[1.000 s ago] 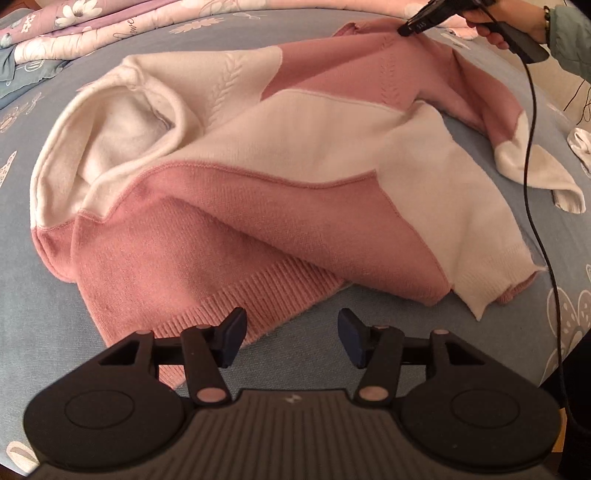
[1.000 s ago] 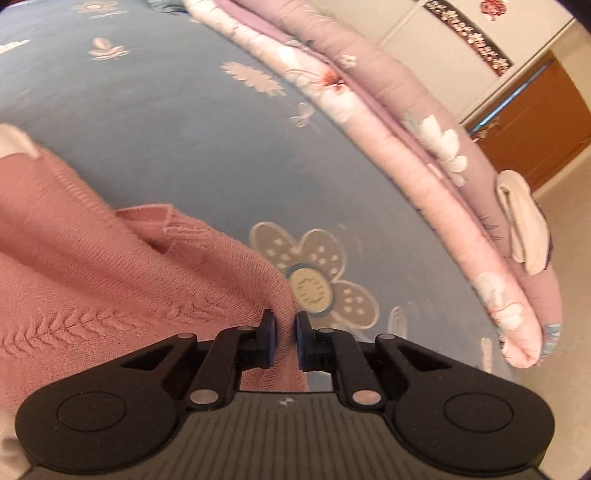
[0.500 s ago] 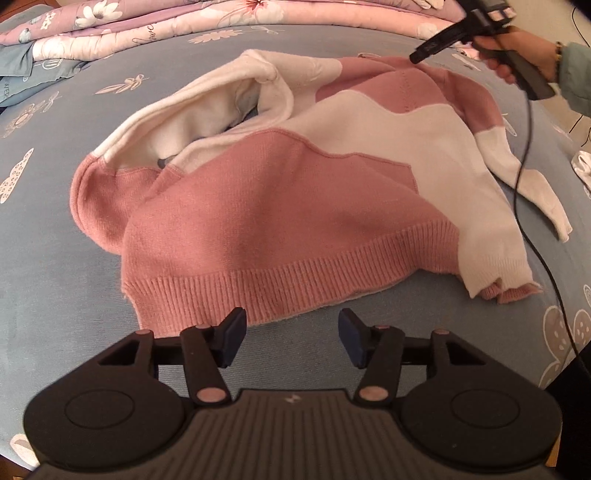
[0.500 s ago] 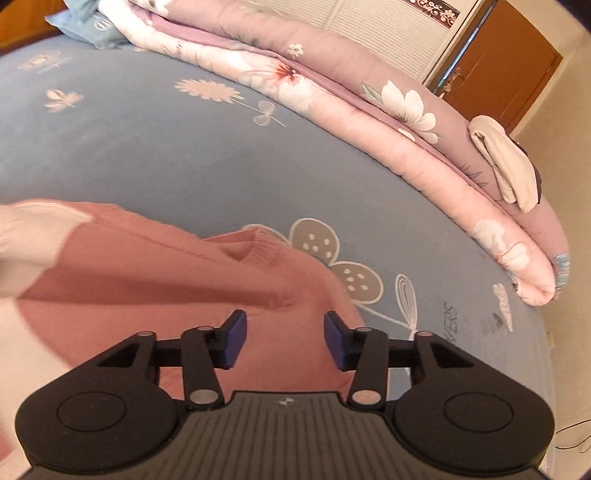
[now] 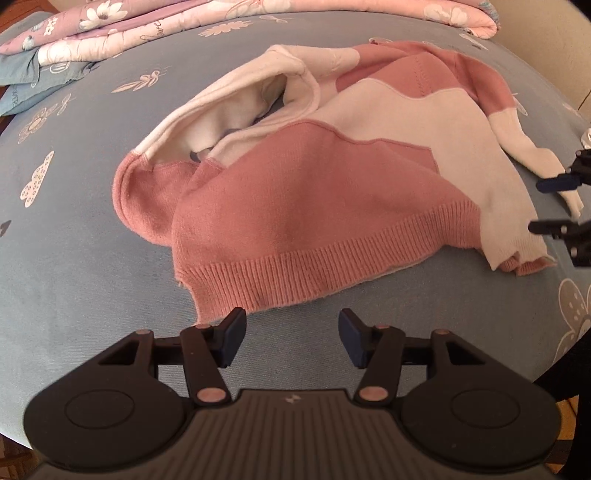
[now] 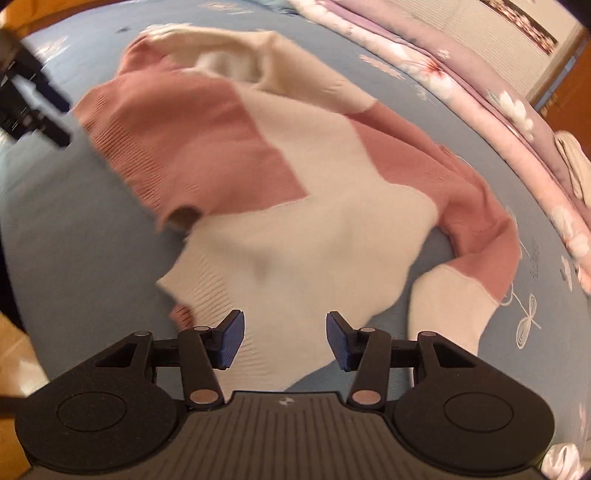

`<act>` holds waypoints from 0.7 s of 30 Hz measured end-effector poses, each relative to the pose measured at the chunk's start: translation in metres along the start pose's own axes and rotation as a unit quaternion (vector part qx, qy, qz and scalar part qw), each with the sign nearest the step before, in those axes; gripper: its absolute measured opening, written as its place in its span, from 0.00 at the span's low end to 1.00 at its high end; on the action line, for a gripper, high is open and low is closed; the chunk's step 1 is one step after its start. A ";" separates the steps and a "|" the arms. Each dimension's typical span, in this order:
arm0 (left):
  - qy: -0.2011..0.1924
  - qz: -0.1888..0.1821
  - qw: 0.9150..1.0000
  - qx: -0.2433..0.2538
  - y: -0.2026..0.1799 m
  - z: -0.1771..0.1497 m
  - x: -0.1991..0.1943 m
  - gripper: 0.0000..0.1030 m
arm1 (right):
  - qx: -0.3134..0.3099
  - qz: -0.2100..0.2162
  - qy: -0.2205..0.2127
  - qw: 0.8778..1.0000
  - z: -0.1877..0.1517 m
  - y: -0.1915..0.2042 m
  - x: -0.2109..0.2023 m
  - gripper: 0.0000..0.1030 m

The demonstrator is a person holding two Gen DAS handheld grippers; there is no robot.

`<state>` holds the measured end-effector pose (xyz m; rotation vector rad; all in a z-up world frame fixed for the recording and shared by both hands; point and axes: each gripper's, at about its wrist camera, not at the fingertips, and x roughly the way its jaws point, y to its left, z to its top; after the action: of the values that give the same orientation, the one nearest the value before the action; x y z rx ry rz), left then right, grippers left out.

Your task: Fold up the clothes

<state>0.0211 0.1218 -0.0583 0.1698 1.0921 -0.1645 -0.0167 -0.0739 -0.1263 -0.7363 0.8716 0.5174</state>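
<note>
So the sweater is a chunky knit in pink and cream colour blocks, lying crumpled on the blue floral bedsheet, not folded at all. Its ribbed pink hem sits at the sheet's near side, bunched and a bit curled. The cream collar area gapes open toward the sheet's far side. One sleeve with a cream cuff trails off sideways, flat on the sheet.

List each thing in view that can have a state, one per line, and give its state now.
Sweater: rumpled and unfolded on the bed, held by nothing.
Left hand-held gripper: open, empty, just short of the ribbed hem.
Right hand-held gripper: open, empty, over the white part.
Quilt: folded at the far edge of the bed.
</note>
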 end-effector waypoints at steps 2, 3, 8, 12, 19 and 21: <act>-0.003 -0.007 1.000 0.007 -0.004 -0.003 -0.003 0.55 | -0.028 -0.012 0.003 1.000 0.002 0.011 0.005 0.53; -0.003 -0.011 1.000 0.006 -0.005 -0.005 -0.003 0.56 | -0.043 -0.019 0.004 0.999 0.002 0.016 0.008 0.53; 0.000 -0.022 1.000 0.008 -0.013 -0.014 -0.005 0.60 | -0.113 -0.049 0.011 0.992 0.006 0.043 0.020 0.52; 0.005 -0.023 1.000 0.010 -0.015 -0.019 -0.003 0.60 | -0.169 -0.074 0.016 0.983 0.009 0.065 0.031 0.18; -0.003 -0.020 0.999 0.039 -0.028 -0.022 0.000 0.60 | -0.119 -0.066 -0.012 0.991 0.029 0.040 0.005 0.09; -0.018 -0.015 0.998 0.062 -0.037 -0.022 0.002 0.60 | -0.093 -0.060 -0.023 0.994 0.036 0.028 -0.006 0.09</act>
<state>-0.0051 0.0902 -0.0716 0.2617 1.0488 -0.2614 -0.0207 -0.0295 -0.1155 -0.9379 0.7381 0.5102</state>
